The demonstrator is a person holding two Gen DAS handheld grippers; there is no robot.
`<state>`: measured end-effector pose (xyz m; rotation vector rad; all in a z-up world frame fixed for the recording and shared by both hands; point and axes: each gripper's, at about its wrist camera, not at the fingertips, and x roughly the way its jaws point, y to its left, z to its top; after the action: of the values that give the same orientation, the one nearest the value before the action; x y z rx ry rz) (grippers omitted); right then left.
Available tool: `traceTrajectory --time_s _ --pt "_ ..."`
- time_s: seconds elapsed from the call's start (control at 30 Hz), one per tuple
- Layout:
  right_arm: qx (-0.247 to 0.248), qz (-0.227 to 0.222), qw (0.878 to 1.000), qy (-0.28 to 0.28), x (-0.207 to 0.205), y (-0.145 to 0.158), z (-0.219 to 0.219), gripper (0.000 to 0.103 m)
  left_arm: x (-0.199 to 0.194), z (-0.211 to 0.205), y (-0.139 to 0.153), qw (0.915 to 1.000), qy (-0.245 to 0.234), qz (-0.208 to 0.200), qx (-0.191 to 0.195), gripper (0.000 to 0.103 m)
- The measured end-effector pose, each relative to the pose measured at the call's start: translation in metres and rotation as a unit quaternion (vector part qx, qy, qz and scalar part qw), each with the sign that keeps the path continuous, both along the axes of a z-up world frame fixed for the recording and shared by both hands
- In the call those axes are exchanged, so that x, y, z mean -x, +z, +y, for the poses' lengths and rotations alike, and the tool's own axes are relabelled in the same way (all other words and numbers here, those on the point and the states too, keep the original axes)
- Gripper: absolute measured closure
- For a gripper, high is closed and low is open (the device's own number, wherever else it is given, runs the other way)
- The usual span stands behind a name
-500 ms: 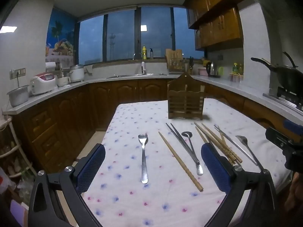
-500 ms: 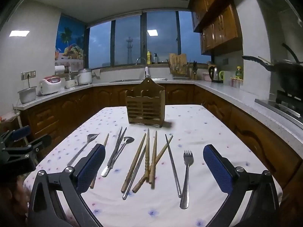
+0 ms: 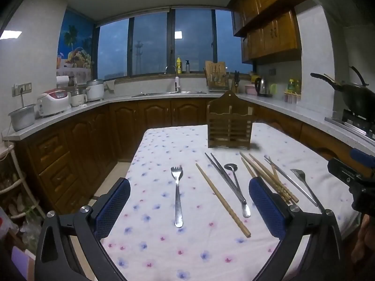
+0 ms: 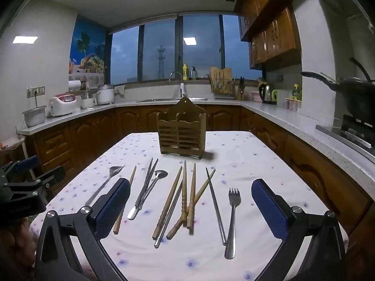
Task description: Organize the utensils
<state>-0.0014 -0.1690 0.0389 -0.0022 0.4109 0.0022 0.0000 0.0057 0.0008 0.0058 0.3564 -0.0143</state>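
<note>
Both grippers empty, fingers spread wide: left gripper [image 3: 189, 208] hangs over the table's [image 3: 150, 253] near-left corner above the left fork [image 3: 177, 194], right gripper [image 4: 191, 208] over the near edge above the chopstick pile [image 4: 185, 199]. Holder [image 4: 182, 134] stands mid-table toward the far edge. Risks: lone chopstick [image 3: 222, 202] rolling under a flat pinch, crossed sticks dragging neighbours, right fork [image 4: 232, 220] nudged off the near edge.

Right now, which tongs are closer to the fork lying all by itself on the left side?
Left. The left tongs straddle that fork from above, open. The right tongs hover over the wooden chopsticks, farther right.
</note>
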Motion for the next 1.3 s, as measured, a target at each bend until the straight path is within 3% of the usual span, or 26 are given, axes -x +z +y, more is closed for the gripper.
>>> traceTrajectory --time_s 1.3 --pt "-0.01 -0.018 1.0 0.006 0.009 0.009 0.003 0.0 0.0 -0.005 0.011 1.0 -0.001 0.001 0.004 0.001"
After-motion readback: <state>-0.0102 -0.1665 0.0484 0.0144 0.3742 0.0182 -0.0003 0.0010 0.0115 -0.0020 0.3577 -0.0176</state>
